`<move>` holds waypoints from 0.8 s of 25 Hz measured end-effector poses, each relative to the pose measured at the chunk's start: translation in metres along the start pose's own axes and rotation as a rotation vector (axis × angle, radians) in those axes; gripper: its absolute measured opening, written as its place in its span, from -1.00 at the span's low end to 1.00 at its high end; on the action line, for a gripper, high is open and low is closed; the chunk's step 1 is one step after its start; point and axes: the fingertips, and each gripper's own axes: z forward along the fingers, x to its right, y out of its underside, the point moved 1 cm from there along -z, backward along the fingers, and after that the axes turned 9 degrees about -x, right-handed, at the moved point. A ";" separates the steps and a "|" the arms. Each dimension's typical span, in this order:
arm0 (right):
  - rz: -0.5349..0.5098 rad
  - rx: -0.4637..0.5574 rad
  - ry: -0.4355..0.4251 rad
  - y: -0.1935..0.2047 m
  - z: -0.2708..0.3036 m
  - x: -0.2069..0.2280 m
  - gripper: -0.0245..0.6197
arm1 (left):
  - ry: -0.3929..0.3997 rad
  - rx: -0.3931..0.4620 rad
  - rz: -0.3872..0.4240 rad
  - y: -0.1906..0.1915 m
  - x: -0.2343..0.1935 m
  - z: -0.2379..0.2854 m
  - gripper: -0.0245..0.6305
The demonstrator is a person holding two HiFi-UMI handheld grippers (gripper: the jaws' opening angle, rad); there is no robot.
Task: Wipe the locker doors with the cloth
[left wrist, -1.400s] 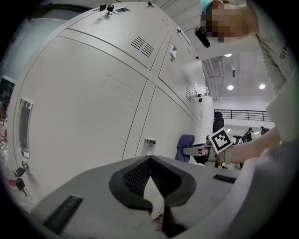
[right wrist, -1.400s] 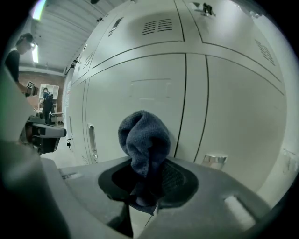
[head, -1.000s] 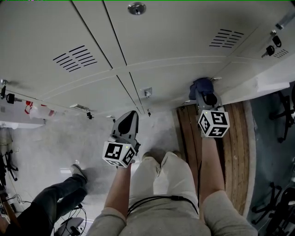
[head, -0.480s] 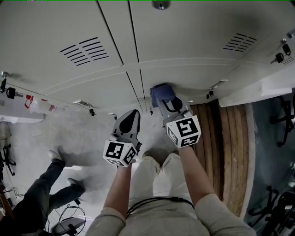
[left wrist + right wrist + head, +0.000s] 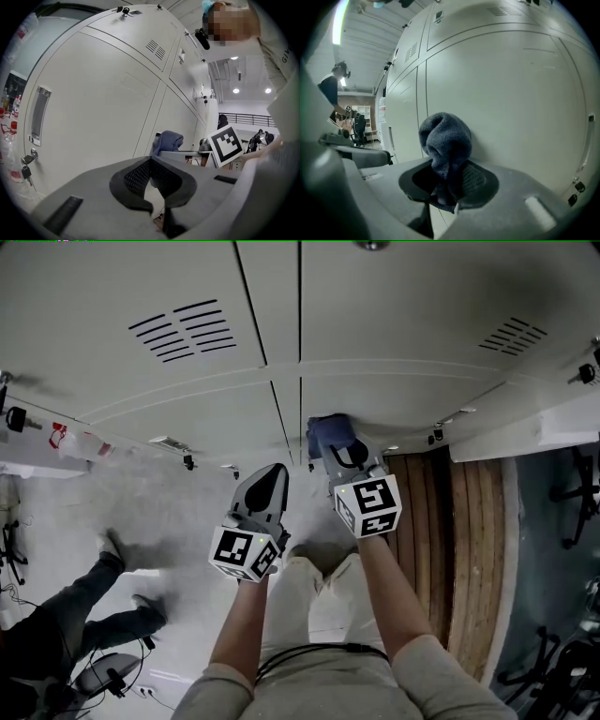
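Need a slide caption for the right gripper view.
Right hand-held gripper holds a bunched blue cloth at a pale locker door.

Bank of pale grey metal lockers (image 5: 403,324), louvred vents (image 5: 184,330) in the upper doors, fills one side of the room. Floor (image 5: 187,512): mottled light grey, concrete-like. Wooden slatted boards (image 5: 464,521) laid on the floor at the foot of the lockers, to the right. Dark office chairs (image 5: 574,491) beyond the boards. Loose cables (image 5: 141,688) on the floor, lower left. Lighting: round ceiling lamps (image 5: 236,90) and one long strip light (image 5: 337,26), all lit. Railing (image 5: 251,116) in the far background.
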 end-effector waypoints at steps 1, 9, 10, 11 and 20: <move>0.001 -0.010 0.000 0.004 0.002 0.000 -0.61 | -0.001 -0.002 -0.001 0.002 0.000 0.000 -0.93; -0.061 -0.042 0.004 0.015 -0.003 0.011 -0.60 | -0.014 -0.028 -0.004 0.016 -0.003 0.000 -0.93; -0.073 -0.047 0.003 0.016 -0.003 0.014 -0.60 | -0.014 -0.029 -0.002 0.016 -0.003 0.001 -0.93; -0.082 -0.053 0.001 0.017 -0.003 0.017 -0.60 | -0.013 -0.029 -0.002 0.016 -0.002 0.002 -0.93; -0.056 -0.095 0.068 0.039 -0.019 0.068 -0.60 | 0.005 -0.040 0.008 0.022 0.009 0.010 -0.93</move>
